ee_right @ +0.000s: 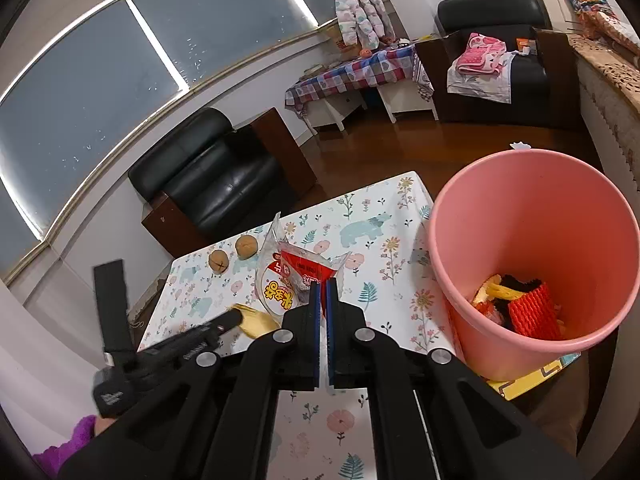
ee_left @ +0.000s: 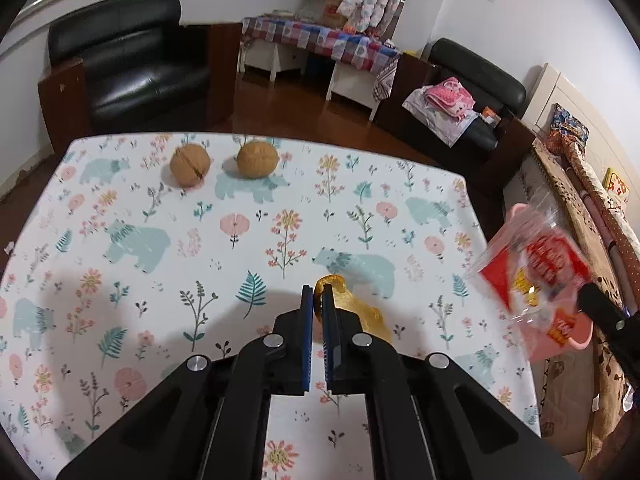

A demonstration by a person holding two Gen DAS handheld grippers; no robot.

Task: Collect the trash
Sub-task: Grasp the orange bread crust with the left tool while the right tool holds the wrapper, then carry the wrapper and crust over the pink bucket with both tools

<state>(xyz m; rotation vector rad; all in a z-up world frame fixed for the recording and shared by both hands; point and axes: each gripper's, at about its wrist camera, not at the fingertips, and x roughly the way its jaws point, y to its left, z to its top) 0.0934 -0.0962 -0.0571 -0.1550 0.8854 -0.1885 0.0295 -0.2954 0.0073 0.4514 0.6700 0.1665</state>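
My left gripper (ee_left: 317,292) is shut on a crumpled gold wrapper (ee_left: 360,312), low over the table with the flower-and-bear cloth (ee_left: 280,220). In the right wrist view the same gold wrapper (ee_right: 256,322) shows at the tip of that gripper. My right gripper (ee_right: 323,284) is shut on a clear plastic packet with red and white print (ee_right: 286,280), held above the table's right part. The packet (ee_left: 532,268) also shows at the right edge of the left wrist view. A pink bin (ee_right: 500,184) stands right of the table, with red netting and scraps inside.
Two walnuts (ee_left: 190,166) (ee_left: 257,159) lie near the table's far edge. Black armchairs (ee_left: 132,60) (ee_left: 476,80) and a low table with a checked cloth (ee_left: 320,40) stand beyond on the wooden floor. A patterned bed or sofa edge (ee_left: 592,200) runs along the right.
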